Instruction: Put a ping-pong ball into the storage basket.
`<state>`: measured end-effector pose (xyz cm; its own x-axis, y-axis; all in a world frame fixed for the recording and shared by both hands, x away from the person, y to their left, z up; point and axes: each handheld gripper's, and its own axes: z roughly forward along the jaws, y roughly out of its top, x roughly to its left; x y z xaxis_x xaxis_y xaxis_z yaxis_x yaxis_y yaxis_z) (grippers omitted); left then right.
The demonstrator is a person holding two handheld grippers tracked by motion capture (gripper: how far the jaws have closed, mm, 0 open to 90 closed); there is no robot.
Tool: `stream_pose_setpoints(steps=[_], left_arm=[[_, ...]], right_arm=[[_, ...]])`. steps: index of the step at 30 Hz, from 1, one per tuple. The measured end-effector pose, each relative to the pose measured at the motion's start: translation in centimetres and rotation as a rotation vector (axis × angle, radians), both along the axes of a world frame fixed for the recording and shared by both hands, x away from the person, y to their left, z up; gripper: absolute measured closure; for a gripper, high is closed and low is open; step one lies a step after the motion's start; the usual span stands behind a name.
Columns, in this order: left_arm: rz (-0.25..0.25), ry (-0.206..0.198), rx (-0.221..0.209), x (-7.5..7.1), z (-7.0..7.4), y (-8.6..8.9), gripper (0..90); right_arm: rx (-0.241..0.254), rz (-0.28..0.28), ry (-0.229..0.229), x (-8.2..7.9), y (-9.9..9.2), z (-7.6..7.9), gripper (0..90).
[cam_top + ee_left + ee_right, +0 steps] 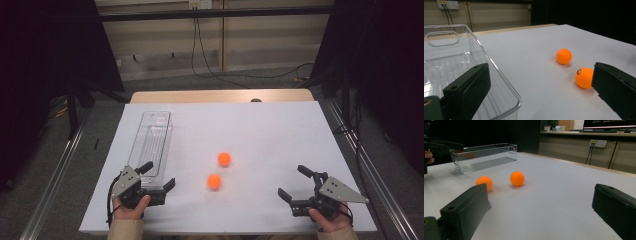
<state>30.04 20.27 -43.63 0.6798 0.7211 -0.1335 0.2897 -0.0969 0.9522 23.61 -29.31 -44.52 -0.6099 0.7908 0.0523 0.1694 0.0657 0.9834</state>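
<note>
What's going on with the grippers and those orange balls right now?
Left gripper open at the clear bin's near end. Right gripper open, holding nothing. Two orange balls loose between them. Path clear.

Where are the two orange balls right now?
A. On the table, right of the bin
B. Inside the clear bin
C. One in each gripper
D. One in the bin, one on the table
A. Both balls lie on the white table, right of the clear bin, which holds nothing; both grippers' jaws stand open around nothing.
</note>
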Motion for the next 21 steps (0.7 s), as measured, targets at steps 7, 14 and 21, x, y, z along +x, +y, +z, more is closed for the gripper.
stream_pose_setpoints(steps=[7,14,21], left_arm=[[-0.028,0.002,-0.003,0.1,0.1,-0.7,2.2],[-0.05,0.012,-0.018,0.3,0.2,-1.4,2.1],[-0.07,0.018,-0.015,0.3,0.2,-2.1,2.1]], right_arm=[[0.0,0.003,0.0,-0.1,0.0,0.0,0.3],[0.002,0.003,-0.001,-0.1,-0.1,0.0,0.3],[0.002,0.005,-0.001,-0.1,0.0,0.0,0.3]])
